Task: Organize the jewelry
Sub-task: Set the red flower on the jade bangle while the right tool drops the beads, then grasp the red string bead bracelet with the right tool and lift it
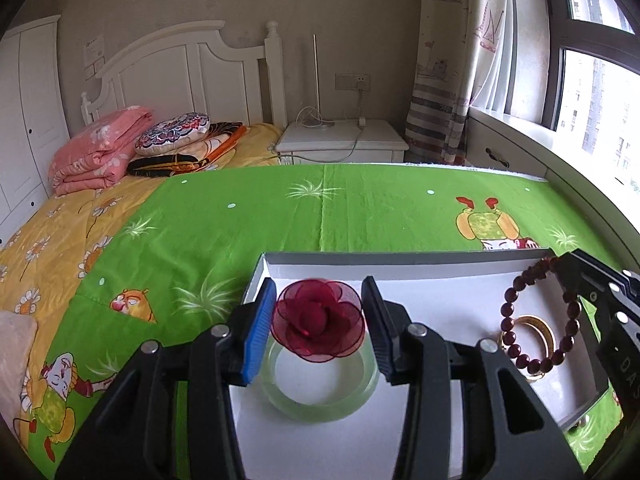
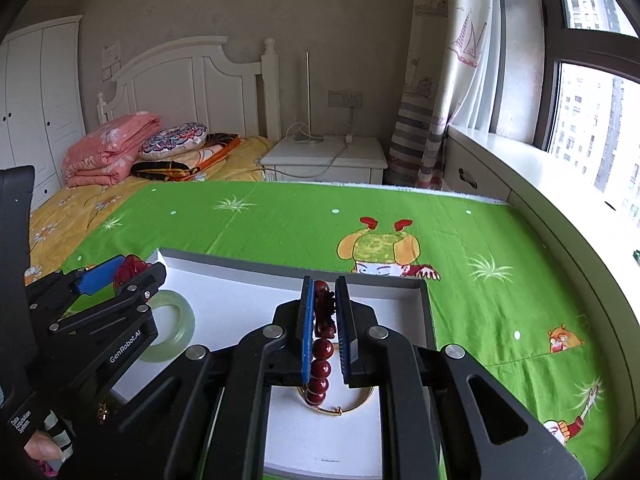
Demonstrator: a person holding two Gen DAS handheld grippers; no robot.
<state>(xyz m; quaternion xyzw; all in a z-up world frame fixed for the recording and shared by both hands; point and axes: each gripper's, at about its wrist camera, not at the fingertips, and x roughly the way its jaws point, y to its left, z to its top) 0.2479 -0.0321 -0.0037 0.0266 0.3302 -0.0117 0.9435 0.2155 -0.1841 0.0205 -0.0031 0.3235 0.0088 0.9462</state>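
My right gripper [image 2: 324,320] pinches the red bead bracelet [image 2: 322,354] above the gold bangle [image 2: 352,406]. My left gripper [image 1: 320,320] stands spread around the red flower [image 1: 318,320], over the jade bangle [image 1: 320,404]. Judged step: placing pieces in the white box [image 1: 400,264]. Next: lower gently, then release. Box walls lie near at 12 o'clock; open green bedspread [image 2: 280,224] lies beyond.

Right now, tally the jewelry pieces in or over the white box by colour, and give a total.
Red: 2, the mesh flower between the left gripper's fingers and the bead bracelet pinched by the right gripper.
Green: 1, the jade bangle lying in the white box.
Gold: 1, the gold bangle under the beads.
Total: 4.
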